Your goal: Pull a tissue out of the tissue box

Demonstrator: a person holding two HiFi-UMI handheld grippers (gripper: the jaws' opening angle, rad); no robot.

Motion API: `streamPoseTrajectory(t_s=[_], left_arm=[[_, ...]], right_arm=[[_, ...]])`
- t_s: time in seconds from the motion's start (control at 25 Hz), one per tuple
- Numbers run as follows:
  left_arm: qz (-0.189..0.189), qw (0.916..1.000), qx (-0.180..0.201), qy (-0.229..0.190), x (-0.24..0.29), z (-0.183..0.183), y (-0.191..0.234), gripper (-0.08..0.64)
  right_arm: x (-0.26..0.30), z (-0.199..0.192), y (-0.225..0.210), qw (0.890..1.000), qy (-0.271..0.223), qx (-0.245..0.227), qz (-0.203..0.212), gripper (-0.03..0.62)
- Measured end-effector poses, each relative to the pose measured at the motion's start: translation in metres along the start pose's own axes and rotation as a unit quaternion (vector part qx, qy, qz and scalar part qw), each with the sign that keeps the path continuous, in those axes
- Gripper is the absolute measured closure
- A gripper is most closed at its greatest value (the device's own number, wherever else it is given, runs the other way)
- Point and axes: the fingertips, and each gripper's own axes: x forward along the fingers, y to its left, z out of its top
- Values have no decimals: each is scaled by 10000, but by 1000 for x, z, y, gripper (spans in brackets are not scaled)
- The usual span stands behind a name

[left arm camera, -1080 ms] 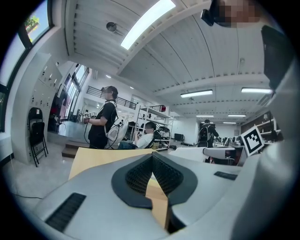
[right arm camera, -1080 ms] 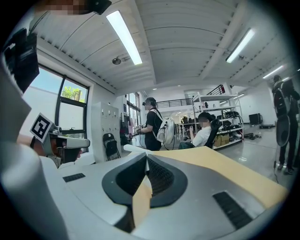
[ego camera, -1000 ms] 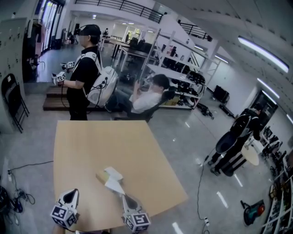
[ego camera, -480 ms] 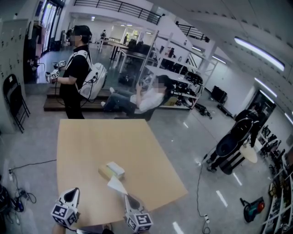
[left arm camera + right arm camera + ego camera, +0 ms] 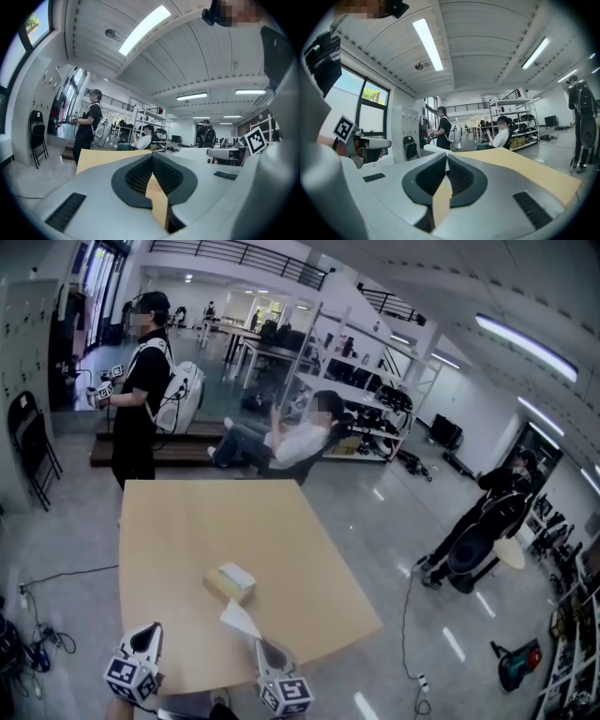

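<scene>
No word, brand or number could be read. The only printed marks were black-and-white square markers on the cubes of the left gripper (image 5: 146, 634) and right gripper (image 5: 260, 645), patterns without letters. The tissue box (image 5: 231, 583) showed no legible print.

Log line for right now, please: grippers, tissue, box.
left gripper: shut, empty | right gripper: shut on tissue | tissue: out of tissue box | tissue box: on table
</scene>
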Motion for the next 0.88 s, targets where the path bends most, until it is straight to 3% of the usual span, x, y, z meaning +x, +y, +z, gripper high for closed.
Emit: streamPoseTrajectory(t_s=[0.88], left_arm=[[-152, 9997, 137, -102, -77, 10, -9, 552]], right_arm=[[-56, -2, 61, 9998, -73, -42, -195, 583]])
